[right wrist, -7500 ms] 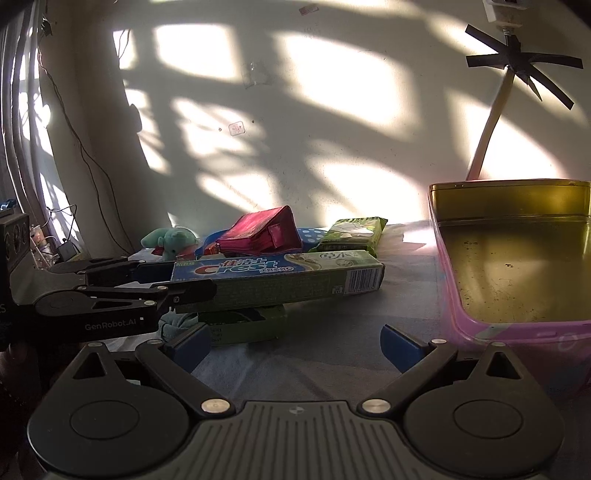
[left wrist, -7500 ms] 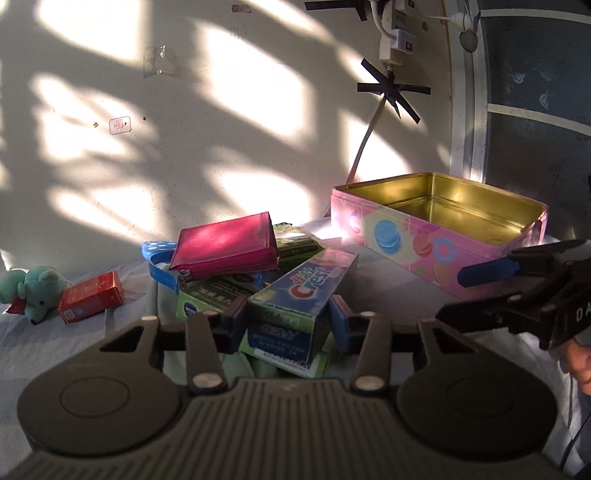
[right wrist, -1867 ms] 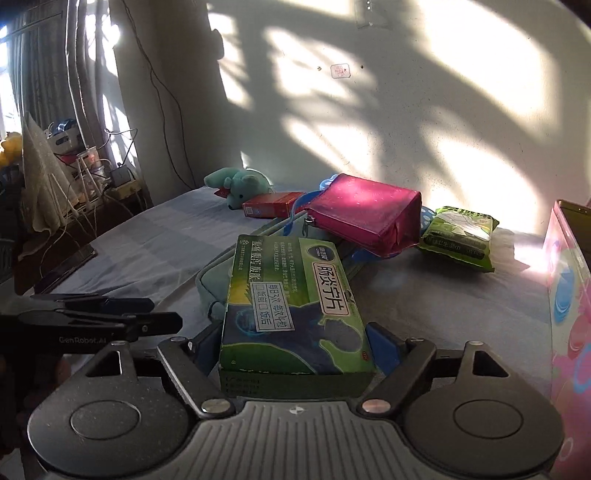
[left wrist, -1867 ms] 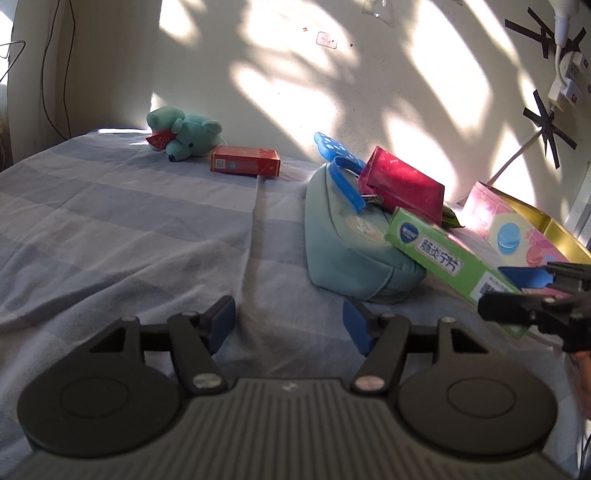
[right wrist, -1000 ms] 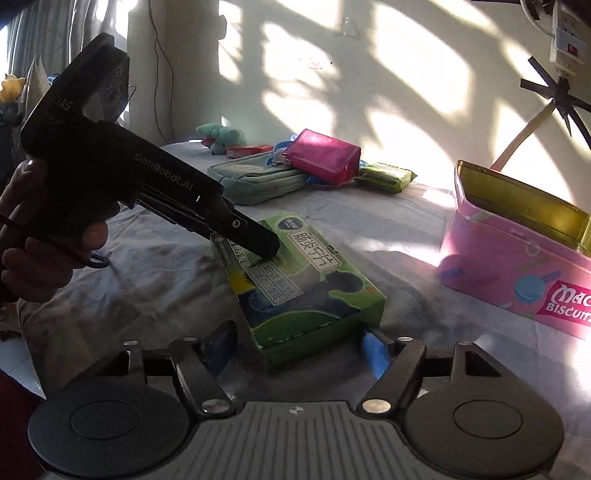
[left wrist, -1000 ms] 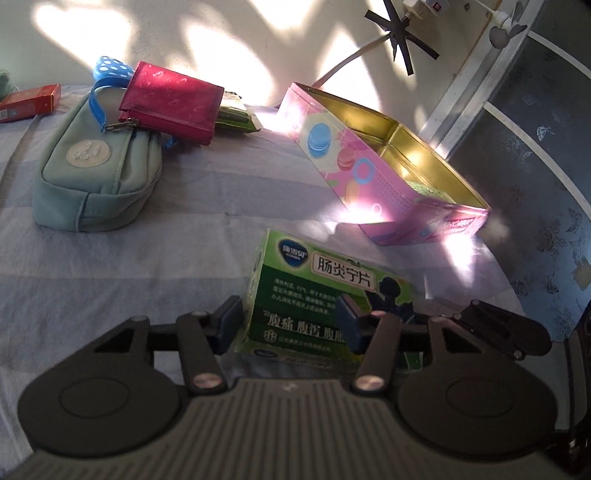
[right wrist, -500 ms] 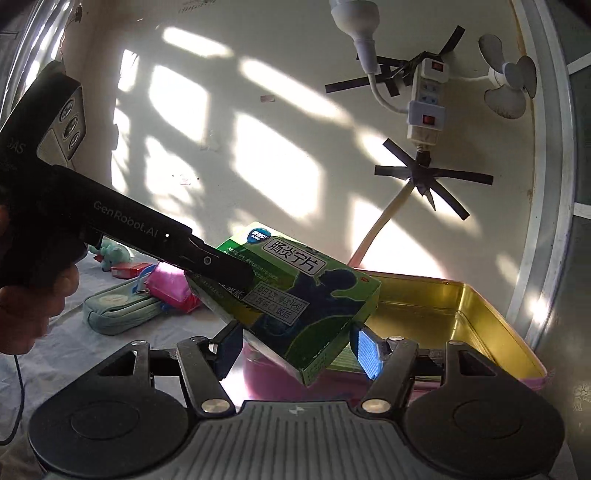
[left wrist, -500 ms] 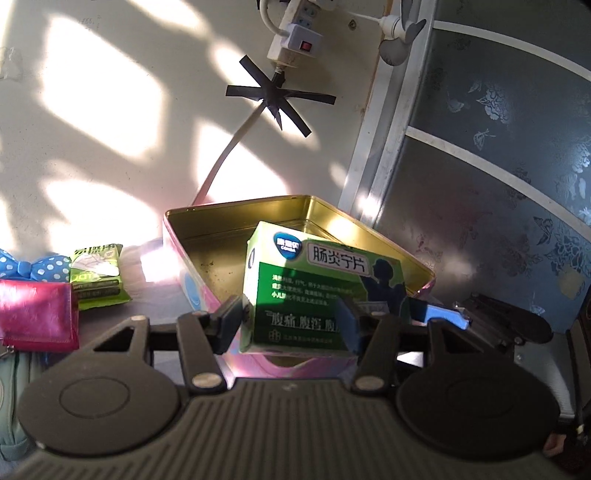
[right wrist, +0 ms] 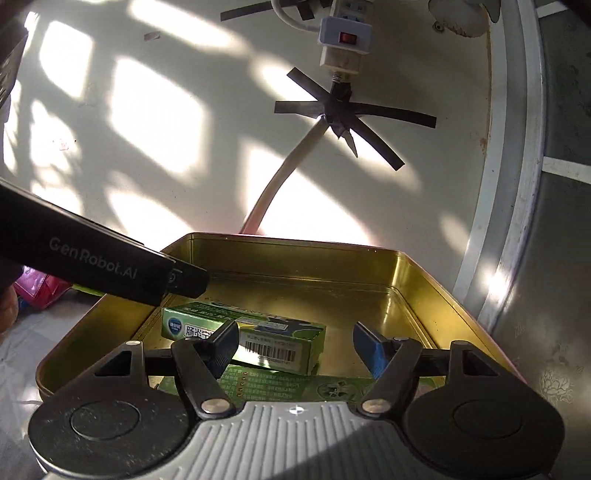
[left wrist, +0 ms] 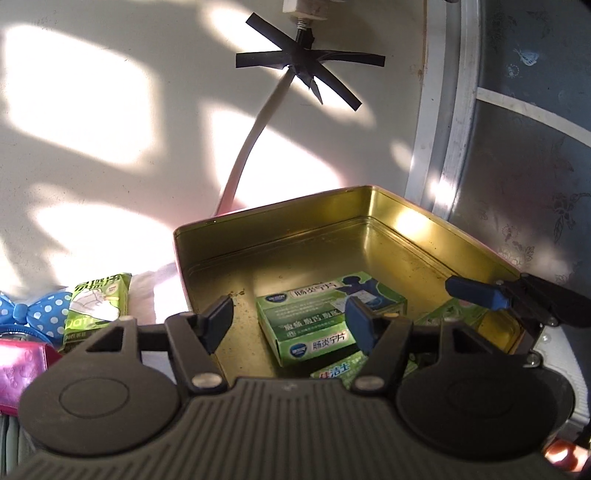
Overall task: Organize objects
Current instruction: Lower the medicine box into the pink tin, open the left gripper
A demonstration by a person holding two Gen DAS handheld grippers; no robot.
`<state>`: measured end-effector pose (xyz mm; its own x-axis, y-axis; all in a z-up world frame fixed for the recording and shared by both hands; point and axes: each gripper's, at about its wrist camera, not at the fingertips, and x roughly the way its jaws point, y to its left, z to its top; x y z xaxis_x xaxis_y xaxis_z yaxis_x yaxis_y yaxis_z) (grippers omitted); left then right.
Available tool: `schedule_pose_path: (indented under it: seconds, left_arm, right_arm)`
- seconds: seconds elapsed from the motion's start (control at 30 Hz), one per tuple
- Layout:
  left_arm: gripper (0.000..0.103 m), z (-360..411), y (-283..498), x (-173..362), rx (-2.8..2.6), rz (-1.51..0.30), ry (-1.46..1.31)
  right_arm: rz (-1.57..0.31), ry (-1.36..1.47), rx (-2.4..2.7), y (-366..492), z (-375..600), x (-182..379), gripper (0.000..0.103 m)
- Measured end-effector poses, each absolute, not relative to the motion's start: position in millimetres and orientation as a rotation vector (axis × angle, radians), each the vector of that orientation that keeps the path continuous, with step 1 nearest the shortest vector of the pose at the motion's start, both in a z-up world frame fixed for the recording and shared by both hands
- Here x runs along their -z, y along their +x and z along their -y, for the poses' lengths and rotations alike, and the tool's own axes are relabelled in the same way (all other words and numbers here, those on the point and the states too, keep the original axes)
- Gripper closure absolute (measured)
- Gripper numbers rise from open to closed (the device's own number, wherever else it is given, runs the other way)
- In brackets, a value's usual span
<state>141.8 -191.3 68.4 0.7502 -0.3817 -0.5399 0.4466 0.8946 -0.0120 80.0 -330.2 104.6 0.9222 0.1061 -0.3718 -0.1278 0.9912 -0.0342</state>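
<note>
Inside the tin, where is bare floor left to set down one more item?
The tin floor is bare along the far wall and left of the green medicine box. The near right corner is crowded: toothpaste box and both grippers, jaws opening, nothing between them.

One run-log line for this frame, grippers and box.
step: release | green box: in tin | left gripper: opening, empty | right gripper: opening, empty

Ahead of you, a white cable (left wrist: 255, 136) runs up the sunlit wall (left wrist: 110, 110), fixed there by crossed strips of black tape (left wrist: 306, 70). A power strip (right wrist: 345, 40) hangs above it, and a small white fan (right wrist: 463, 14) sits to its right.
</note>
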Motion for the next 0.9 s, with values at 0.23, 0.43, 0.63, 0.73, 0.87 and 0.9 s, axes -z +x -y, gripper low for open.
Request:
schedule_pose_path:
  seconds: [0.23, 0.43, 0.63, 0.73, 0.87, 0.9]
  left_arm:
    - [0.034, 181, 103, -71, 0.396, -0.522, 0.173]
    - [0.033, 173, 71, -75, 0.399, -0.517, 0.155]
    - [0.033, 155, 49, -70, 0.386, -0.528, 0.144]
    - [0.033, 146, 42, -65, 0.385, -0.547, 0.137]
    - [0.033, 135, 34, -58, 0.370, -0.561, 0.141]
    - [0.033, 132, 32, -57, 0.367, -0.564, 0.139]
  right_arm:
    - [-0.334, 0.035, -0.100, 50, 337, -113, 0.035]
    - [-0.288, 0.117, -0.068, 10, 343, -123, 0.034]
    - [-0.272, 0.215, -0.058, -27, 345, -125, 0.034]
    - [-0.286, 0.258, -0.058, -37, 342, -122, 0.033]
    - [-0.320, 0.281, -0.064, -43, 335, -119, 0.033]
    - [-0.325, 0.284, -0.067, -44, 332, -119, 0.033]
